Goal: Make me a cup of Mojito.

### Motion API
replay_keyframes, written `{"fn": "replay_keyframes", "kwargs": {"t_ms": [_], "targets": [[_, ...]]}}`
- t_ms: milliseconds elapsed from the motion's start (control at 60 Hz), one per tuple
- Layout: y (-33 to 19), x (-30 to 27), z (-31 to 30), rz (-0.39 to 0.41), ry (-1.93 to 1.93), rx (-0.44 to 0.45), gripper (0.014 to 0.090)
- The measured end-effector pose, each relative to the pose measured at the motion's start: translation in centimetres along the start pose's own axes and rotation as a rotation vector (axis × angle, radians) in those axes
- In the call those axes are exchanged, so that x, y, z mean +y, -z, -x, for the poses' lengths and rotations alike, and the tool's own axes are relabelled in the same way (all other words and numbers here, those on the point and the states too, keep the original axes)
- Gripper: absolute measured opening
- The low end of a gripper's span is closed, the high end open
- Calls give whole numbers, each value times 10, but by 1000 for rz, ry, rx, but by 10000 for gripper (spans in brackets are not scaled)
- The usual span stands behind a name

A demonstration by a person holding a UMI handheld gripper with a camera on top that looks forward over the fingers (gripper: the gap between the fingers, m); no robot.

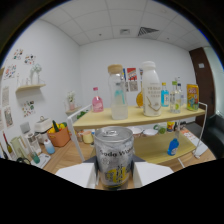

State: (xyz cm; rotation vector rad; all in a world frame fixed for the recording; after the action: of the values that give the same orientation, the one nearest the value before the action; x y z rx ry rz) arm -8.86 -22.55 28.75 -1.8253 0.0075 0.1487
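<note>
Shelves (135, 120) crowded with bottles (151, 90) stand beyond the fingers-held soda can (114, 157).

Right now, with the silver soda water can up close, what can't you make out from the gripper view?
- Silver soda water can: its base is cut off by the black area below.
- Gripper fingertips: lost in that same black area, so the grip is unreadable.
- Tall white bottle on the wooden shelf: label print too small.
- Items on the lower shelf: partly behind the can.
</note>
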Motion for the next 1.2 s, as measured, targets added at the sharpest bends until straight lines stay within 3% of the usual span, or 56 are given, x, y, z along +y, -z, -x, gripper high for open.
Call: {"fn": "replay_keyframes", "kwargs": {"t_ms": [200,400,1200], "targets": [[-16,68,-17,61,-125,-35,513],[-28,90,-27,88,-480,-96,513],[-25,35,-91,-39,-2039,-389,512]]}}
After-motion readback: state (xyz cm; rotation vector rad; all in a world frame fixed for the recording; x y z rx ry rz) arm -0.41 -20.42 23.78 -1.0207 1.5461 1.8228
